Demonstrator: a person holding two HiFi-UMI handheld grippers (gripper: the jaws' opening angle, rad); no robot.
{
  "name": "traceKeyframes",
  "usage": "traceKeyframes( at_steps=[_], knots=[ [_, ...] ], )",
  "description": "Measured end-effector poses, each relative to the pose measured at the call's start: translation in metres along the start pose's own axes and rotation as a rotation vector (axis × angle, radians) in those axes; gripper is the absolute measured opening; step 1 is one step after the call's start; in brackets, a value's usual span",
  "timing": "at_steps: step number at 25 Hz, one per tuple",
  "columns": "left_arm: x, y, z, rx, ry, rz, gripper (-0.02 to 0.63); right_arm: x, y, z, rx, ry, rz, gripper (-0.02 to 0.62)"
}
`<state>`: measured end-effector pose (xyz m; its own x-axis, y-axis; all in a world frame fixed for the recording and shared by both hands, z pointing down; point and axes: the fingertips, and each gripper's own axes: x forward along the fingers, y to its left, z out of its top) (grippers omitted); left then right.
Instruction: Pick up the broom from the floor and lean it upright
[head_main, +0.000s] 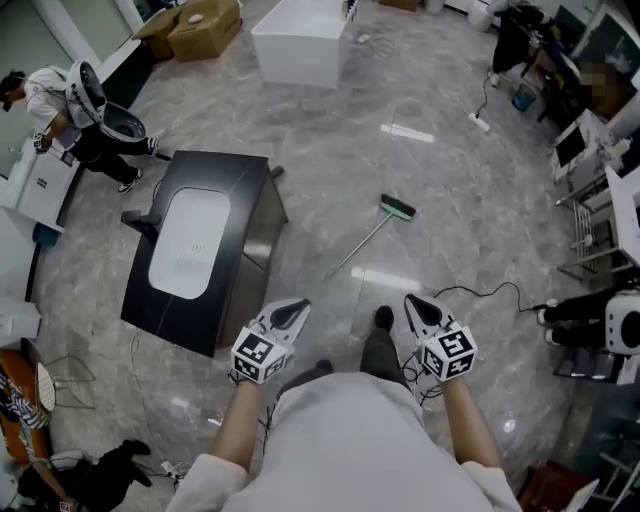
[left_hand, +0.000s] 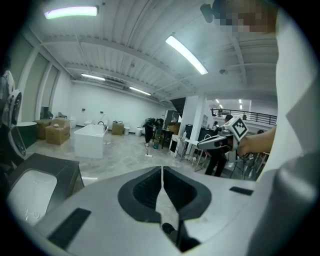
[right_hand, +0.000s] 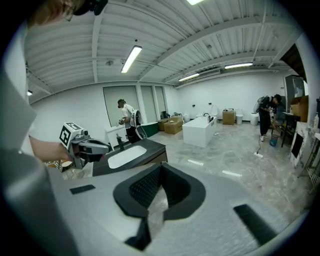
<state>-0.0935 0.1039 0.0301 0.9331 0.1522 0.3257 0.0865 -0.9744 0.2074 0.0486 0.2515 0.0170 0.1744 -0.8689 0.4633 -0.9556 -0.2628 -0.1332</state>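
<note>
The broom (head_main: 372, 232) lies flat on the grey marble floor, its green head (head_main: 397, 207) at the far end and its thin handle running toward me. Both grippers hang in front of my body, well short of the handle. In the head view my left gripper (head_main: 299, 306) is left of the handle's near end, and my right gripper (head_main: 411, 299) is to its right. Each has its jaws together with nothing between them, as the left gripper view (left_hand: 162, 168) and the right gripper view (right_hand: 161, 166) also show. The broom is hidden in both gripper views.
A black cabinet with a white basin (head_main: 198, 246) stands on the left. A white bathtub (head_main: 300, 42) and cardboard boxes (head_main: 200, 25) are at the back. A person (head_main: 75, 112) stands far left. A black cable (head_main: 482, 291) and metal racks (head_main: 590, 230) are on the right.
</note>
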Motion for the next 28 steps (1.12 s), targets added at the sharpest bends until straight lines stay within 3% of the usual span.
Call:
traceKeyframes(
  at_steps=[12,19,28],
  knots=[
    [0.113,0.023,0.036,-0.115,-0.064,0.205,0.014,0.089,-0.128,0.034,-0.119,0.106,0.256,0.000],
    [0.172,0.038,0.019,-0.166,-0.036,0.310,0.013,0.136,-0.186,0.024,-0.163,0.153,0.375,0.000],
    [0.224,0.067,-0.026,-0.196,0.000,0.363,0.012,0.199,-0.213,-0.021,-0.200,0.233,0.490,0.000]
  ],
)
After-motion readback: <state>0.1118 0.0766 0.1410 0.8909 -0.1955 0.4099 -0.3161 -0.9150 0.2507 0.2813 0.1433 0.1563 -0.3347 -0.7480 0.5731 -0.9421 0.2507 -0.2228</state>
